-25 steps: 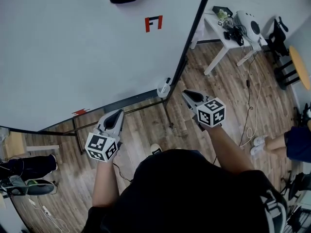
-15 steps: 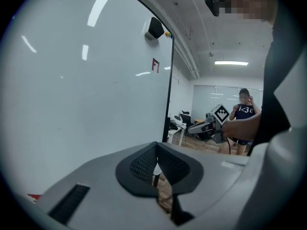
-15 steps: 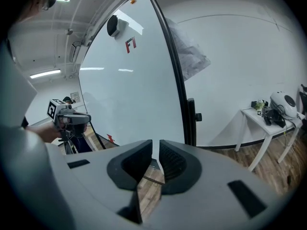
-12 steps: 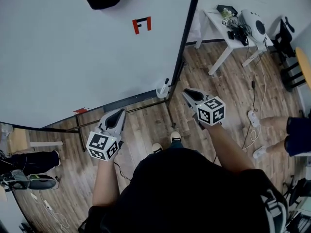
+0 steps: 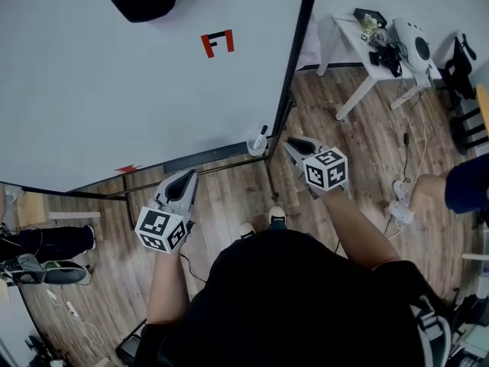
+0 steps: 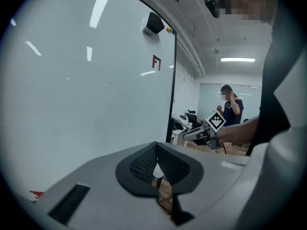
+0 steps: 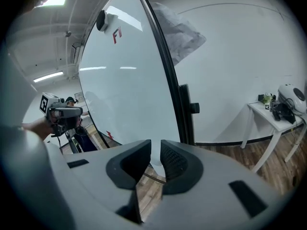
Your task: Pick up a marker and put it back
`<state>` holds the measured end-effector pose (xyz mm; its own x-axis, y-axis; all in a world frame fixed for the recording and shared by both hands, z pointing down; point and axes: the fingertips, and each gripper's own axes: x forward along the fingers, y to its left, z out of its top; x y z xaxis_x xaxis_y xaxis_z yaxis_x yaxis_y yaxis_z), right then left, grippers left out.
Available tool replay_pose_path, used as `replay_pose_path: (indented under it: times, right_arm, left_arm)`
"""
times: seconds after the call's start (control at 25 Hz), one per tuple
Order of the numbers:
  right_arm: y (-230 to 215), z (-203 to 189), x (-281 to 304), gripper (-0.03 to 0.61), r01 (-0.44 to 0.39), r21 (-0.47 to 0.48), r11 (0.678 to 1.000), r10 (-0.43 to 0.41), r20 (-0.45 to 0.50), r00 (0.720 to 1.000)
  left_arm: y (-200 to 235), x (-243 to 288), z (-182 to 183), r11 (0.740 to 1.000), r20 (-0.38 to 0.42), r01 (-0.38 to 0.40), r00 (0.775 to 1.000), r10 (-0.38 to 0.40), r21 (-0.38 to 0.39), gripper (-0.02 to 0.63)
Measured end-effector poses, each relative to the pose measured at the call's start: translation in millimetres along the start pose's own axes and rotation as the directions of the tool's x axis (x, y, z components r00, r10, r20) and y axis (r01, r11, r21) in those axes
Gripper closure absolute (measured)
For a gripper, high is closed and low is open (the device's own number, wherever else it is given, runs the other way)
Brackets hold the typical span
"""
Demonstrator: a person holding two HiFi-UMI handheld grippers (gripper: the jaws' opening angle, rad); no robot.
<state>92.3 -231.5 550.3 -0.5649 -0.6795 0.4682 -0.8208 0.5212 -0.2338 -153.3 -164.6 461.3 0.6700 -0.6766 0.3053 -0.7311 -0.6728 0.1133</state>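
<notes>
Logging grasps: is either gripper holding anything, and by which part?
Nothing held: left gripper shut, empty; right gripper slightly open, empty; the marker stands in its cup.

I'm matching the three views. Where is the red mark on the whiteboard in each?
Head view: red mark, top, left of centre.
Left gripper view: red mark, upper centre.
Right gripper view: red mark, upper left.
Shared landmark: the whiteboard's black frame edge.

You're in an office or lab room: a big whiteboard (image 5: pixel 114 90) fills the upper left, wood-plank floor (image 5: pixel 367 151) centre right, and an equipment-laden white desk (image 5: pixel 355 40) upper right.
</notes>
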Motion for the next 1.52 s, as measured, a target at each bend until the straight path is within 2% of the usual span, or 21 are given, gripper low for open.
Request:
replay_pose_path:
  times: [0.8, 1.52]
  right_arm:
    - [-36.9, -41.4, 79.2, 0.502, -0.043, 0.030, 0.999, 0.047, -0.142, 0.989]
    - [-44.7, -58.6, 133.4, 0.485, -0.072, 0.087, 0.994, 0.088, -0.194, 0.977]
  left_arm:
    - [17.2, 19.6, -22.5, 0.996, -0.067, -0.063, 0.996, 0.059, -0.056, 0.601]
    - [43.8, 40.6, -36.7, 0.991, -0.104, -0.081, 0.992, 0.070, -0.105, 0.601]
